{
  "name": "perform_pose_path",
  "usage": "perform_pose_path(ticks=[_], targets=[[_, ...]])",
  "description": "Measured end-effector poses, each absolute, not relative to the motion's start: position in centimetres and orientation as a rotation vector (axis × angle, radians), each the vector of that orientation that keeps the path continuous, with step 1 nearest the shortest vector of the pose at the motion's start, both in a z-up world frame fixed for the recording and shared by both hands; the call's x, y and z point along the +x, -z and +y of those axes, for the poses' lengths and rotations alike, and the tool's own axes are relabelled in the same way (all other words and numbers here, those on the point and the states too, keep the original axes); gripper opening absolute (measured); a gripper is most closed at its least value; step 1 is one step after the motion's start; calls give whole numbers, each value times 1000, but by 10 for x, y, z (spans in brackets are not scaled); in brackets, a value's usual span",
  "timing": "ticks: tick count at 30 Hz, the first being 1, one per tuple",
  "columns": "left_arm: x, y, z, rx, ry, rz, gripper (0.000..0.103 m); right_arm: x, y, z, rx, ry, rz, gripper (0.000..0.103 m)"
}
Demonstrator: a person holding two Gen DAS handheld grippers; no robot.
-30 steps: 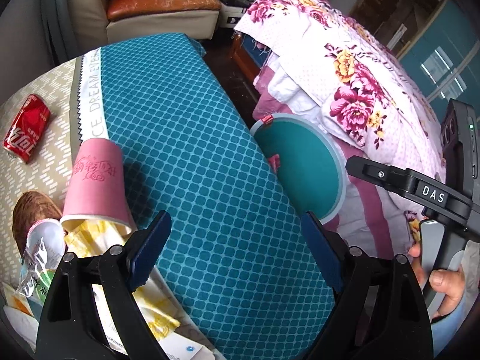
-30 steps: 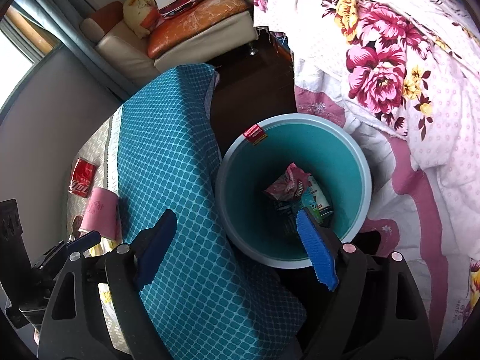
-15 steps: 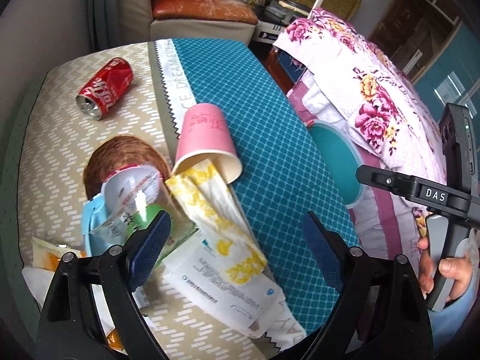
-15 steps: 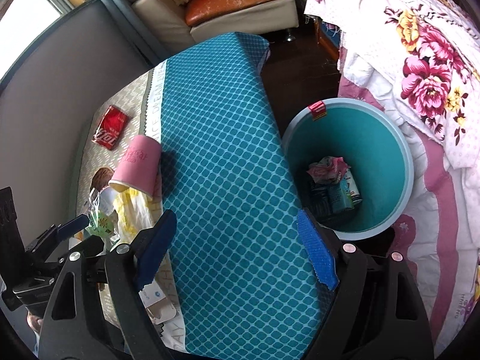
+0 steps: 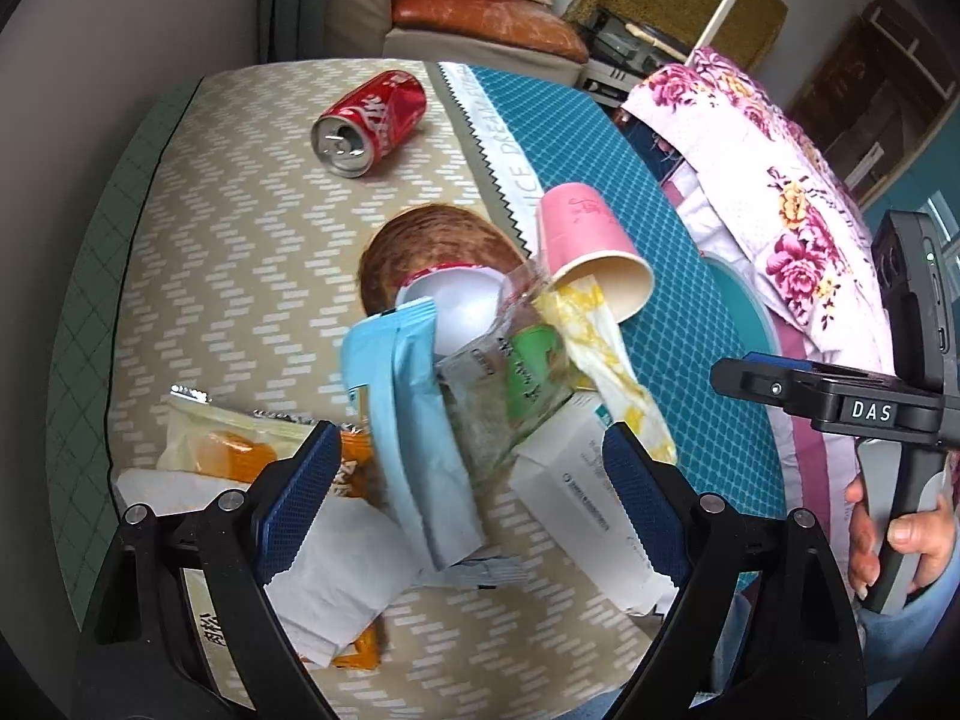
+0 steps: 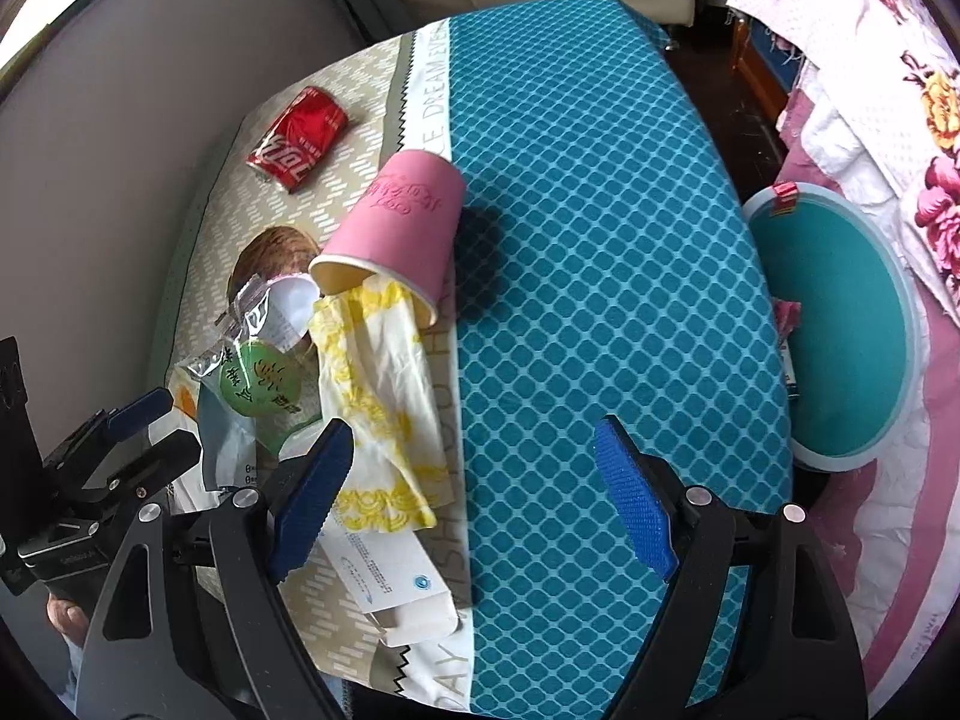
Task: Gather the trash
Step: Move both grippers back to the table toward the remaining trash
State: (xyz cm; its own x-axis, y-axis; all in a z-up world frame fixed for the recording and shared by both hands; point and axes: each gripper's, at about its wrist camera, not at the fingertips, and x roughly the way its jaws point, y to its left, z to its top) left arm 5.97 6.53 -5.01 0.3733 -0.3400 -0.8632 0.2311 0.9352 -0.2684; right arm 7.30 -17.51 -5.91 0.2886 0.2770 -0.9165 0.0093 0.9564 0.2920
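The left gripper hangs over the heap of trash with its jaws wide and nothing pressed between them. Between the jaws lie a light blue wrapper and a clear packet with a green label; the blue wrapper lies over the clear packet's edge. Just inside the right-hand jaw is a white carton, lying flat on the table. By the left-hand jaw sit an orange snack bag and a sheet of white paper. Beyond the jaws a pink paper cup lies on its side, its mouth toward the heap, with a yellow-patterned napkin running from its mouth down toward the right-hand jaw. Next to the cup is a brown bowl-like thing with a white lid over part of it. Farthest ahead, well apart from the rest, a red drinks can lies on its side.

The right gripper also has its jaws wide and empty, above the teal checked part of the tablecloth. The napkin and carton lie at its left-hand jaw, the cup straight ahead and to the left. Off past the right-hand jaw, below the table's edge, stands the teal bin, beside a flowered bedspread. A hand grips the right gripper's handle.
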Motion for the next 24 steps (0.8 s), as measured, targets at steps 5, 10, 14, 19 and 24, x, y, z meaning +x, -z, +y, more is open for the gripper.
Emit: perform_pose_path(ticks=[5, 10, 14, 19, 24], targets=[[59, 60, 82, -129, 344, 1150, 89, 83, 73, -155, 270, -212, 1300, 78], [59, 67, 89, -140, 338, 1167, 89, 94, 88, -142, 284, -228, 1320, 78], [60, 72, 89, -137, 342, 1176, 89, 99, 96, -134, 270, -241, 1322, 78], [64, 75, 86, -124, 336, 1179, 89, 103, 100, -125, 237, -253, 1307, 73], [67, 76, 84, -109, 325, 1161, 89, 111, 108, -118, 235, -282, 1328, 42]])
